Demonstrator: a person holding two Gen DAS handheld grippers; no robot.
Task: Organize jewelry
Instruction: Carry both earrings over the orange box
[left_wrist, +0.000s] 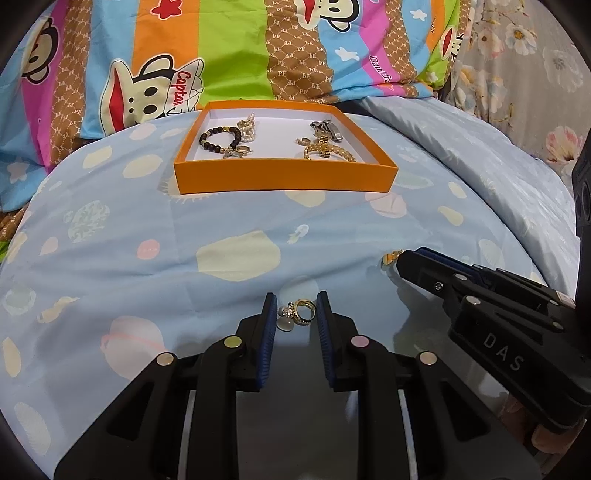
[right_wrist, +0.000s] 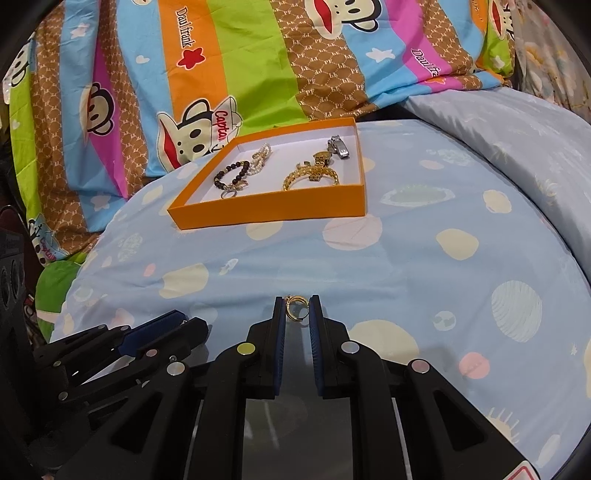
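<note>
Each gripper sits low over the blue bedspread (left_wrist: 229, 229) with a ring between its fingers; the left gripper (left_wrist: 296, 314) has a gold ring with a pearl (left_wrist: 301, 312) framed by its 2 blue pads, the fingers narrowed around it, the right pad touching the band and the left pad close beside the pearl, so it looks pinched but the contact on the pearl side is hard to confirm; the right gripper (right_wrist: 297, 312) has a plain gold ring (right_wrist: 296, 308) standing upright at its fingertips, both pads against the band, so it appears pinched.

The orange box (left_wrist: 284, 179) lies straight ahead of both grippers, well apart from them, further up the bed; seen from the right wrist it sits ahead and a little to the left; it already holds a dark bead bracelet (left_wrist: 218, 138), a pearl piece (left_wrist: 249, 127), a gold chain bracelet (left_wrist: 327, 151) and a silver clip (left_wrist: 330, 129).

The coming move, as I judge it, is a forward carry over the near wall of the box; neither arm is clearly nearer; the left ring's hoop faces the camera, its pearl hanging low to the left, so a loose hold could let it swing or drop.
</note>
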